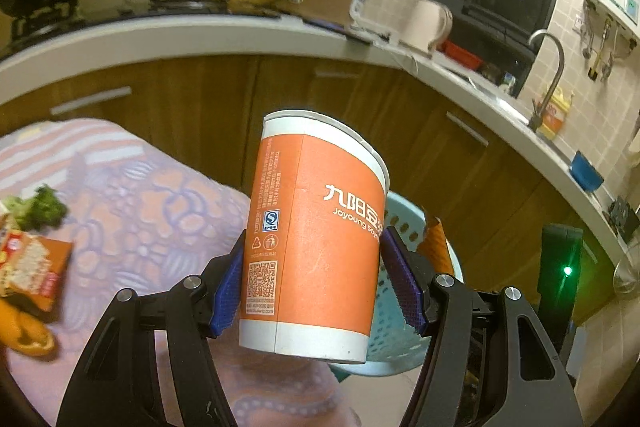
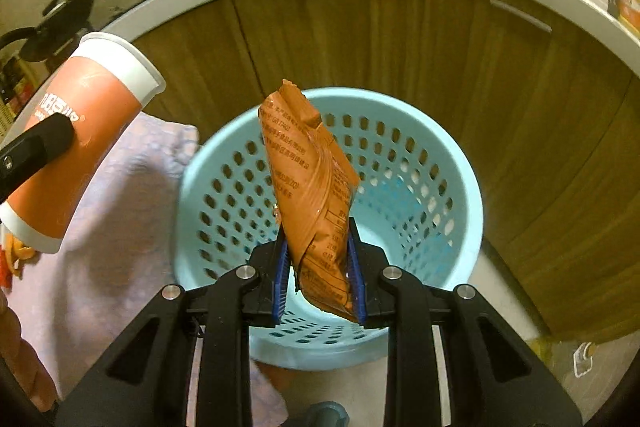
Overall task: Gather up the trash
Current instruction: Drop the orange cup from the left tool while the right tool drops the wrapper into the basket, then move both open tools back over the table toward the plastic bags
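My left gripper is shut on an orange and white paper cup, held upright in the air beside the table edge. The cup also shows in the right wrist view at the left. My right gripper is shut on an orange snack wrapper, held above the open mouth of a light blue perforated waste basket. The basket also shows behind the cup in the left wrist view, with the wrapper tip over it.
A table with a patterned pink cloth holds broccoli, a snack packet and orange peel. Wooden cabinets under a white counter stand behind the basket. A sink faucet is at the right.
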Demonstrator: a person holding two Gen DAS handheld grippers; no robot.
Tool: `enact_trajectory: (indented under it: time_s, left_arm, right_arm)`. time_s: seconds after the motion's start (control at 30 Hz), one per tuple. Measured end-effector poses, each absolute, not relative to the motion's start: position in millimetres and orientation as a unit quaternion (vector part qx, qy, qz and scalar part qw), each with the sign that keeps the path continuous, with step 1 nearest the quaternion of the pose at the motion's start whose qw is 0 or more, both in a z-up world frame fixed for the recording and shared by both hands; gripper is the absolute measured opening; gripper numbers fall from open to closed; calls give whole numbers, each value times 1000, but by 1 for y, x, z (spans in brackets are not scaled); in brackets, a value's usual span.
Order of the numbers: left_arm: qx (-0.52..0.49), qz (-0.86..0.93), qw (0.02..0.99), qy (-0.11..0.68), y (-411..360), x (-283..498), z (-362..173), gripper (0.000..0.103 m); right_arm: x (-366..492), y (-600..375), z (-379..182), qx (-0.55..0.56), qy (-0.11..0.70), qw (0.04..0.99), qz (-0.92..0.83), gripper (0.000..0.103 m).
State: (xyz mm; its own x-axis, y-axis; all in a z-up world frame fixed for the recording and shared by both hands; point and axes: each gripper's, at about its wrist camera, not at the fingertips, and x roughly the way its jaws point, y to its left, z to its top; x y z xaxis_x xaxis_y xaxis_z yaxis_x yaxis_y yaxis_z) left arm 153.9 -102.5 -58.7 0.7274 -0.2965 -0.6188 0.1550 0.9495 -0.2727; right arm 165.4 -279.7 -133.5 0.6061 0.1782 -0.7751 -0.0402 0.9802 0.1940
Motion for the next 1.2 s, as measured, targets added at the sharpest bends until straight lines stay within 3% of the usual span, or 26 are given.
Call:
enact_trajectory:
  time_s: [0.2, 0.3, 0.83, 1.2]
  left_arm:
    - [-110, -150, 904, 385, -109, 167, -82, 61]
    - [-114, -155, 903, 384, -109, 166, -83, 74]
    - [-122, -136, 923, 337, -85, 127, -49, 74]
    - [-144, -30, 952, 270, -4, 39, -9, 73]
  right_arm:
    - [174, -285, -156, 88, 472, 875, 60, 26]
    - [172, -289, -158, 91, 473, 875, 49, 57]
    - [151, -284, -122, 90, 439, 891, 68, 58]
    - [101, -188, -58, 47, 357, 916, 178, 58]
